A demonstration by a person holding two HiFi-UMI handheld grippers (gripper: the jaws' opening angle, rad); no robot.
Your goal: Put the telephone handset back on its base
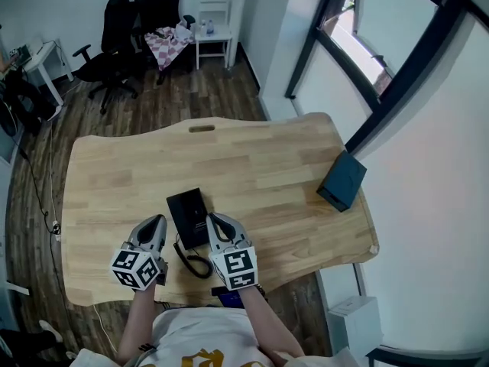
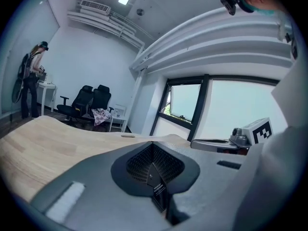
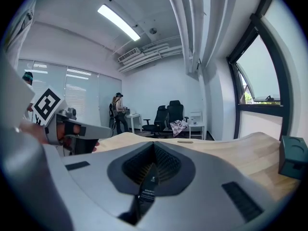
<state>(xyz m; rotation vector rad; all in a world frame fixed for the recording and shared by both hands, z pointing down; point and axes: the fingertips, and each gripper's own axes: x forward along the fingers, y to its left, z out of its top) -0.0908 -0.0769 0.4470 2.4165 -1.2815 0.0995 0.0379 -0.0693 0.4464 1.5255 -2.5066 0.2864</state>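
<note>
A black telephone (image 1: 189,215) lies flat on the wooden table (image 1: 267,167), near its front edge, with its coiled cord (image 1: 194,263) trailing toward me. I cannot tell the handset apart from the base. My left gripper (image 1: 157,221) hangs just left of the phone and my right gripper (image 1: 215,219) just right of it; neither touches it. In the left gripper view the jaws (image 2: 153,166) meet with nothing between them. It is the same in the right gripper view (image 3: 153,165). The phone is hidden in both gripper views.
A dark teal box (image 1: 342,180) stands at the table's right edge, also in the right gripper view (image 3: 292,162). Black office chairs (image 1: 130,29) and a white side table (image 1: 214,33) stand beyond the table. A person (image 3: 118,112) stands far back. Windows run along the right.
</note>
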